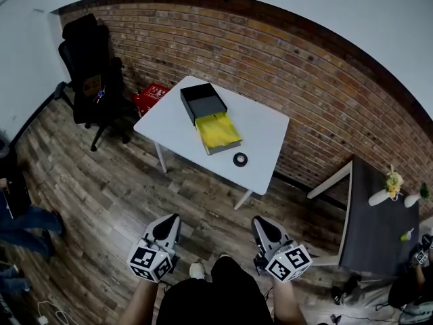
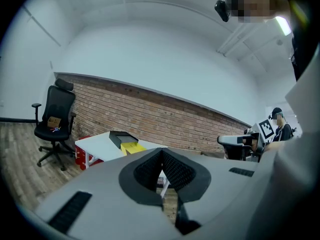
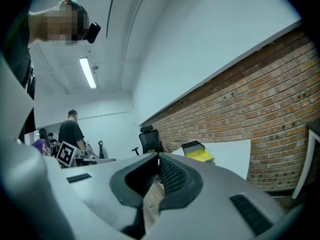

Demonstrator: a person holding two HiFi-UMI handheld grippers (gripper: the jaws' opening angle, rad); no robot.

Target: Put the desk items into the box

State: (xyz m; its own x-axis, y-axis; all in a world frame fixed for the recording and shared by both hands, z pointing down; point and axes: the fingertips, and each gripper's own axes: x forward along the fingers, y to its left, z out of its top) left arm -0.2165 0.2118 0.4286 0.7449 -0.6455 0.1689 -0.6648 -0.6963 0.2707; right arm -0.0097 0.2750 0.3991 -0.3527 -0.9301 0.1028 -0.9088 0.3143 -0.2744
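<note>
A white table point(image 1: 264, 127) stands by the brick wall some way ahead of me. On it lie an open black box point(image 1: 202, 101), a yellow tray-like box point(image 1: 218, 132) touching it, and a small black tape roll point(image 1: 240, 159) nearer the front edge. My left gripper point(image 1: 169, 221) and right gripper point(image 1: 260, 222) hang low over the wooden floor, well short of the table, both shut with nothing in them. The left gripper view shows its closed tips point(image 2: 161, 151) below the black box point(image 2: 122, 138). The right gripper view shows its closed tips point(image 3: 159, 158) beside the yellow box point(image 3: 201, 156).
A black office chair point(image 1: 91, 73) and a red crate point(image 1: 150, 99) stand left of the table. A dark table point(image 1: 375, 215) with white vases is at the right. A person's legs point(image 1: 20, 215) show at the left edge. Other people stand in the background point(image 3: 71, 129).
</note>
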